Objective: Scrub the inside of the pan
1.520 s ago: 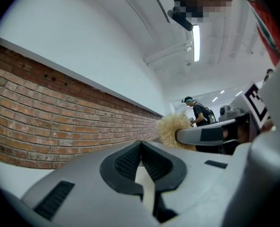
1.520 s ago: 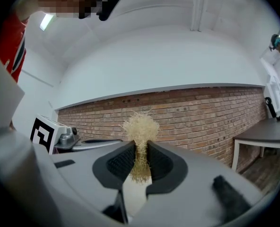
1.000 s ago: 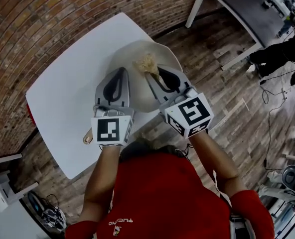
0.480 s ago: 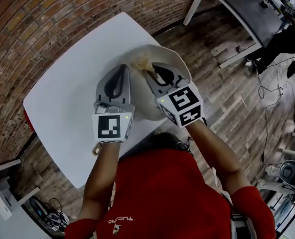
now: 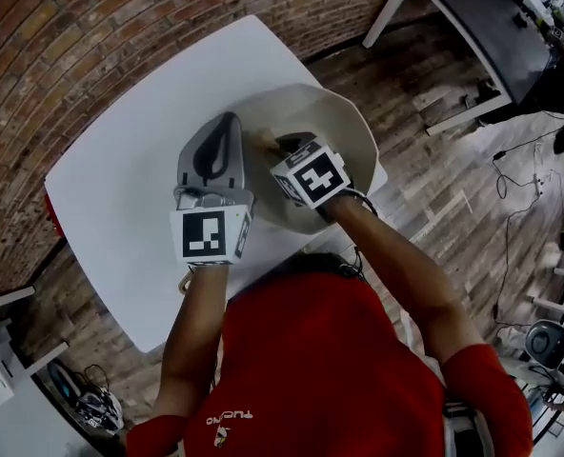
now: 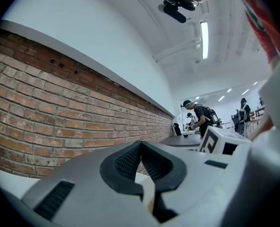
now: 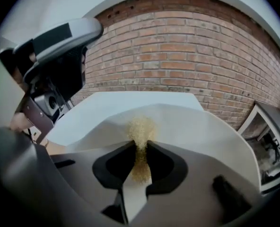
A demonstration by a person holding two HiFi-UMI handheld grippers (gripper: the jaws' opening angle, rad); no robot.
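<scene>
Two-handed work, mid-scrub by the look of things. Pan (image 5: 347, 127) at upper centre of the head view, cream and wide, resting on the table (image 5: 120, 169) toward its right side.

Left gripper (image 5: 228, 120) at centre-left, over the pan's near-left rim: jaws closed, tips meeting. Probably clamped on the handle (image 5: 183, 280), though only a pale sliver shows behind the tips in the left gripper view, plus a wooden end below the cube in the head view.

Right gripper (image 7: 141, 148) down inside the bowl, jaws pinched on a scrubber (image 7: 141, 128), a golden fibrous wad pressed against the inner wall at centre of the right gripper view.

Handling, as a judgement:
- **Pan:** rigid and fairly weighty, with a smooth coating. Likely to skate across the table under sideways push. Best held by the handle, close to the bowl, to counter each stroke.
- **Scrubber:** soft, springy and light, and easily squeezed out of the jaws. Best pinched through its middle, with enough left proud of the tips to keep the jaws off the coating.

Calls for moderate downward pressure, short strokes and a firm left grip.
</scene>
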